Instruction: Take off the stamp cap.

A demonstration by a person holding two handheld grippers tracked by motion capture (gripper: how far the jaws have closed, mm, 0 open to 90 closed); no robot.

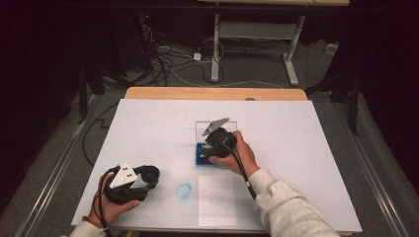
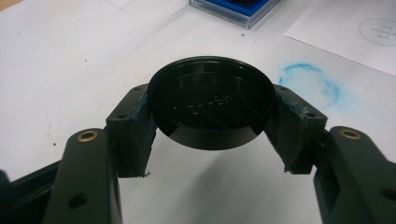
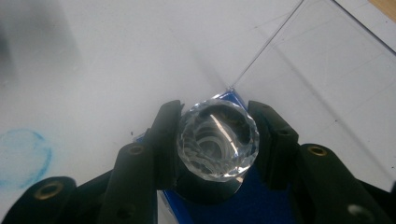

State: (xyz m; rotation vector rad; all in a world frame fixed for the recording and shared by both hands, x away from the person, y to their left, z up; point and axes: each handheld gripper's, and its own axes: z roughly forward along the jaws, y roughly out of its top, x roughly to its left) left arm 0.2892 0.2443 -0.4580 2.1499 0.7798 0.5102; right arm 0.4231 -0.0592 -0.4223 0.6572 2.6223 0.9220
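Left gripper (image 2: 212, 135): clamped on round black plastic cap (image 2: 212, 105), lower left, parked aside | Right gripper (image 3: 215, 140): gripping faceted clear crystal-knobbed stamp (image 3: 218, 140), centre frame, pressed onto blue ink pad (image 1: 201, 154), likely inking.

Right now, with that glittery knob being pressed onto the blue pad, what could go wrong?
The faceted stamp knob sits between narrow jaws of the right gripper; it could slip or tilt on the blue ink pad. The pad's clear lid stands open close by and might get knocked. The left gripper pinches the black cap only by its rim, so it may drop.
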